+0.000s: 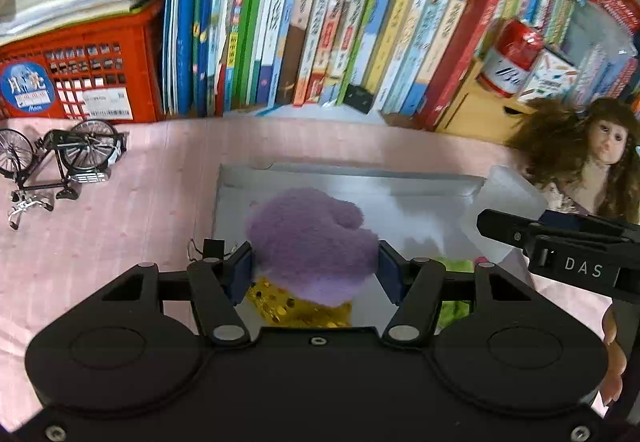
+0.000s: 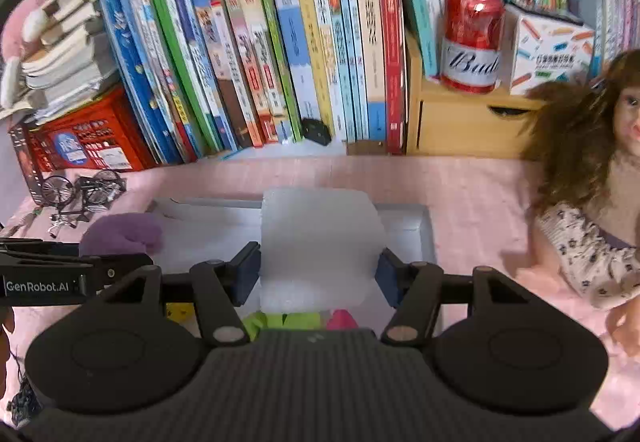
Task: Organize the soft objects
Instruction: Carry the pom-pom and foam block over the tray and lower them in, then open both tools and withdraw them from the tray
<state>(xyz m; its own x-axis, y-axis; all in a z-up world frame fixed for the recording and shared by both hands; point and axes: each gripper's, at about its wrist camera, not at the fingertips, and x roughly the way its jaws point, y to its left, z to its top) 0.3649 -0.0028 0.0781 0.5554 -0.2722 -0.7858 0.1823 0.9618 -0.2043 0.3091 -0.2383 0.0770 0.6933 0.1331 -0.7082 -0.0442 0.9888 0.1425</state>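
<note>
My left gripper (image 1: 314,266) is shut on a fuzzy purple soft piece (image 1: 312,238) and holds it over a grey tray (image 1: 360,180) on the pink cloth. A gold sequined piece (image 1: 296,308) and a green piece (image 1: 454,308) lie in the tray below it. My right gripper (image 2: 318,270) is shut on a translucent white foam block (image 2: 320,246) over the same tray (image 2: 416,218). Green (image 2: 280,320) and pink (image 2: 342,320) soft pieces show under the block. The purple piece (image 2: 124,234) and the left gripper's side show at the left of the right wrist view.
A model bicycle (image 1: 60,158) lies left on the pink cloth. A doll (image 1: 592,158) sits at the right. Behind stand a row of books (image 1: 320,22), a red crate (image 1: 80,78), a wooden box (image 2: 460,122) and a red can (image 2: 472,38).
</note>
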